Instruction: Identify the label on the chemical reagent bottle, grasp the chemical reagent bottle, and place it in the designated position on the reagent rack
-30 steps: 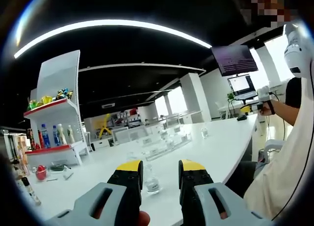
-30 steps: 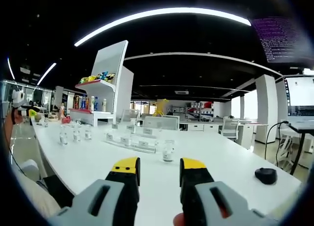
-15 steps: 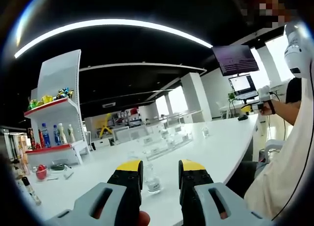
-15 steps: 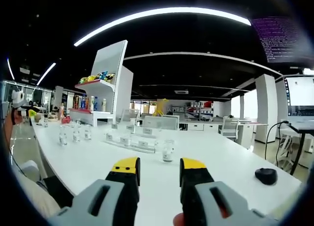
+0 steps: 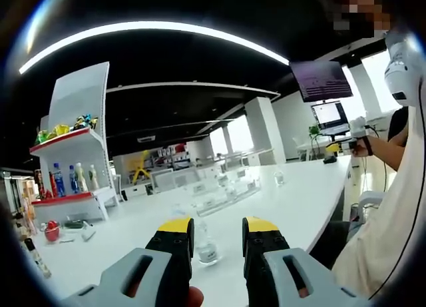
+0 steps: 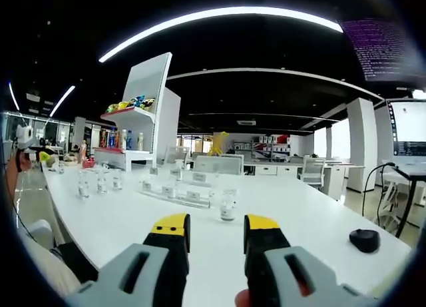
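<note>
Barely any change since a second ago: both claws parked low over the desk, nothing grasped.

Across the long white desk, same layout as before; only a slight drift of both views, so camera sway and no move of the things. Far back, a white display shelf with coloured bottles, unrelated to the job. Mid-desk, the clear reagent rack with small label cards, untouched, labels too small to read. Left claw gaping moderately, empty, with a small clear reagent bottle standing on the desk just beyond and between its jaws. Right claw likewise parted and empty, another clear bottle ahead, standing apart from the rack's near end. Judged: still at the label-reading step, grasp not yet begun.
</note>
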`<state>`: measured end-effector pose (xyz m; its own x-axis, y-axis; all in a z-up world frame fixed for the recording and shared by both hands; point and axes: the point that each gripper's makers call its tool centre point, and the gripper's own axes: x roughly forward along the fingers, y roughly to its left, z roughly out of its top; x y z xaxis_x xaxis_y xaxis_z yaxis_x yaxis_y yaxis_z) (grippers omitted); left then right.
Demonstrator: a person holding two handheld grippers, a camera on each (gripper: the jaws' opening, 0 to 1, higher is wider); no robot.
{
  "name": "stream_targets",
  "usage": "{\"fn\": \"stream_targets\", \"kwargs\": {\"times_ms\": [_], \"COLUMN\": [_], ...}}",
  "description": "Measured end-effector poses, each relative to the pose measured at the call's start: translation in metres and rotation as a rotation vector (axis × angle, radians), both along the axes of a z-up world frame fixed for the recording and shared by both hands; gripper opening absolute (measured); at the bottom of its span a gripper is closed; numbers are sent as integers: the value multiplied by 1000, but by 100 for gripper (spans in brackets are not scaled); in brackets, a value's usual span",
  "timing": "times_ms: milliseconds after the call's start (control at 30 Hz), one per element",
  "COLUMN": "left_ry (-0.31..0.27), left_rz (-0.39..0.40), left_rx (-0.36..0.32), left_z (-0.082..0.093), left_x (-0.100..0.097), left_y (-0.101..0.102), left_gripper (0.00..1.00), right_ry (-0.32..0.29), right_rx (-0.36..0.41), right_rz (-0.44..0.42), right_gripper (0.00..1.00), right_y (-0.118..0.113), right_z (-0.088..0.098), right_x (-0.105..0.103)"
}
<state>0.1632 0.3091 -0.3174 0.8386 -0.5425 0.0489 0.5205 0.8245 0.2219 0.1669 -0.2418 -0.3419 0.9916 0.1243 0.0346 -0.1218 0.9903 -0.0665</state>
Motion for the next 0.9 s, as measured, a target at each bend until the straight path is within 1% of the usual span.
{"fn": "stream_targets", "kwargs": {"times_ms": [233,467,667,900], "left_ry": [29,43,48,62], "left_rz": [-5,-12,-13,-10], "left_rx": [8,13,17,18], "left_z": [-8,-12,-14,-19], "left_x": [10,12,12,14], "left_y": [-3,-6,-6,-5], "left_gripper": [29,29,29,29], "right_ry": [12,33,31,40], "right_rx": [3,-4,-16,-35], "right_rz": [1,8,18,29], "right_gripper": [32,32,32,32], "right_y": [0,3,6,10], "right_z": [-3,-9,-5,-3], "right_x": [6,12,16,28]}}
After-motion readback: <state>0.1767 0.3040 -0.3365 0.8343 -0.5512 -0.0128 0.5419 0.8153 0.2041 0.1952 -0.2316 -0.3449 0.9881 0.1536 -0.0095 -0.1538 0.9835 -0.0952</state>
